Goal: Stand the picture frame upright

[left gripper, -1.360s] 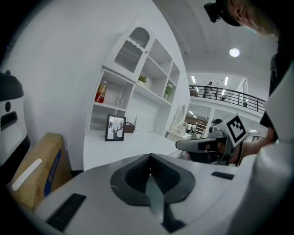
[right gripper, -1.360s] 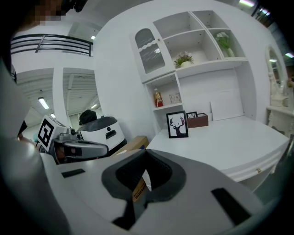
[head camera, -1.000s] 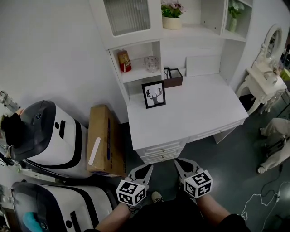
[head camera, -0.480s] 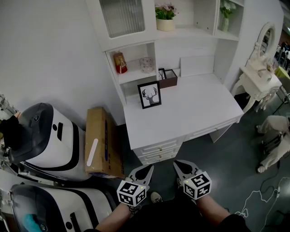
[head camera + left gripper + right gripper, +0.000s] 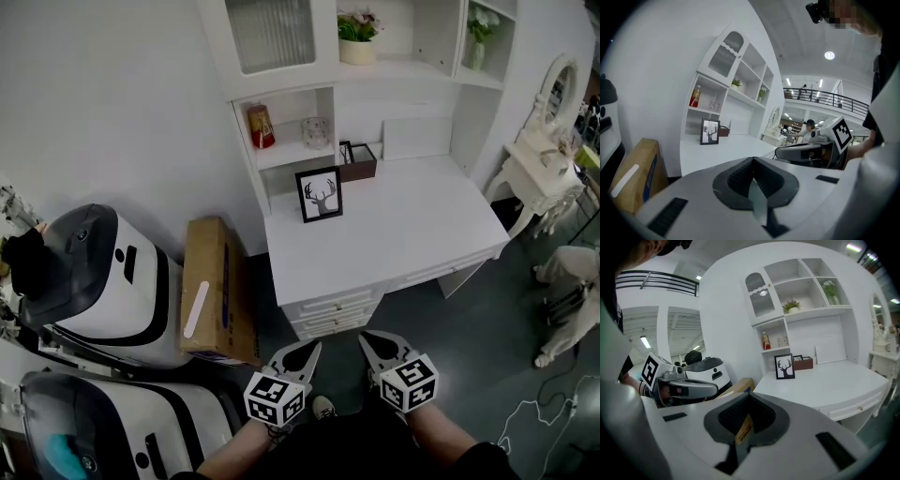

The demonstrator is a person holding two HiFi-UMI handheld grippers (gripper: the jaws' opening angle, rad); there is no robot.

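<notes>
Picture frame (image 5: 319,194) is already standing upright at the back-left of the white desk (image 5: 412,230), upper centre of head view. I'm reading the task as done or idling. Left gripper (image 5: 302,352) and right gripper (image 5: 377,343) are hovering bottom centre, well apart from the desk, both with jaws closed on nothing. Next move, if any, is just confirming the frame is stable. Brown box (image 5: 360,161) is sitting just behind the frame and a cardboard carton (image 5: 217,289) is lying left of the desk. Neither is blocking.

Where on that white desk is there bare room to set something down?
Most of the desk is bare: the stretch in front and right of the picture frame, out to the front edge. It's crowded only back left, around the frame and brown box.
</notes>
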